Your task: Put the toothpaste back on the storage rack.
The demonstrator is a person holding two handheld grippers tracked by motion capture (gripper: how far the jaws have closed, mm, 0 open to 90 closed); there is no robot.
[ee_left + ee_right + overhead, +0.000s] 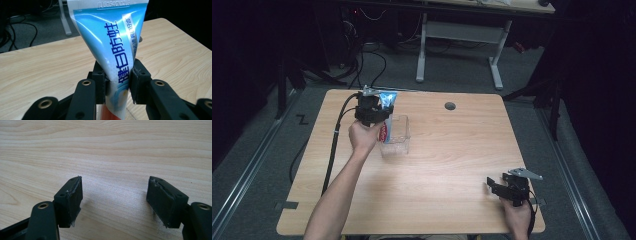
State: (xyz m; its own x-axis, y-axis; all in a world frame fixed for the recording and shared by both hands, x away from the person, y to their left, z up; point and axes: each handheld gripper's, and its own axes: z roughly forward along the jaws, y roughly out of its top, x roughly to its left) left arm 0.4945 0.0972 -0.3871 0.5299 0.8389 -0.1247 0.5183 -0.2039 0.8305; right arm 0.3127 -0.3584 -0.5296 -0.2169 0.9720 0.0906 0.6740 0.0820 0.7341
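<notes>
The toothpaste tube [115,50] stands almost upright with its flat crimped end up and its blue and white body narrowing downward to a red and white lower part. Seen from the left gripper's camera, both black pads press on the tube's sides where it narrows, so the left gripper [117,82] is clamped on it. In the high view the tube [386,102] sits at the far left part of the table, its lower end reaching down into a clear plastic box [398,136] that rests on the wood just beside the person's left hand [363,136]. The left gripper [379,116] is above the near left corner of that box, its cable trailing back along the forearm.

Well apart, at the near right corner of the wooden table [452,165], the right gripper [493,185] is held low in the right hand [518,216]. In its own view the right gripper [113,195] has its jaws spread wide, with bare wood between the pads and nothing held
</notes>
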